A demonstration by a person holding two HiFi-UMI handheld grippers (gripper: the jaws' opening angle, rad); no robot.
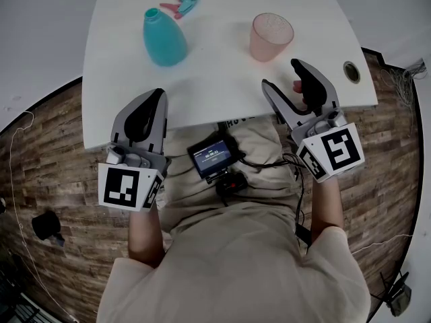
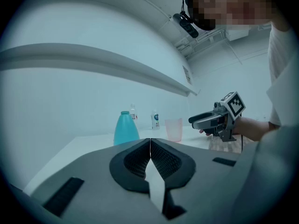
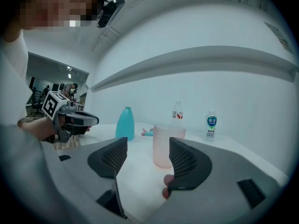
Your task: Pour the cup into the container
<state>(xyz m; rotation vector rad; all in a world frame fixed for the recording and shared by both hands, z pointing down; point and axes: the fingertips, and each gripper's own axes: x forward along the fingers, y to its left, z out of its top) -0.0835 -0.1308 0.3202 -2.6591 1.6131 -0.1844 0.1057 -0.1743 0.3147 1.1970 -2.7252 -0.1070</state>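
Observation:
A translucent pink cup [image 1: 271, 37] stands upright on the white table [image 1: 215, 93], right of centre. A teal bottle [image 1: 165, 39] with no cap stands to its left. My right gripper [image 1: 281, 74] hovers at the table's front edge, short of the cup, open with nothing between its jaws. In the right gripper view the cup [image 3: 167, 146] stands beyond the jaw gap of that gripper [image 3: 147, 155], with the bottle [image 3: 124, 123] further left. My left gripper [image 1: 156, 98] is shut and empty at the front left edge, its jaws [image 2: 150, 143] closed, the bottle [image 2: 126, 127] ahead of it.
A pink and teal spray head [image 1: 180, 4] lies behind the bottle. Two small drink bottles [image 3: 177, 112] [image 3: 211, 124] stand at the table's far side. A cable hole [image 1: 351, 70] sits near the right front corner. A small screen device [image 1: 211, 156] rests on the person's lap.

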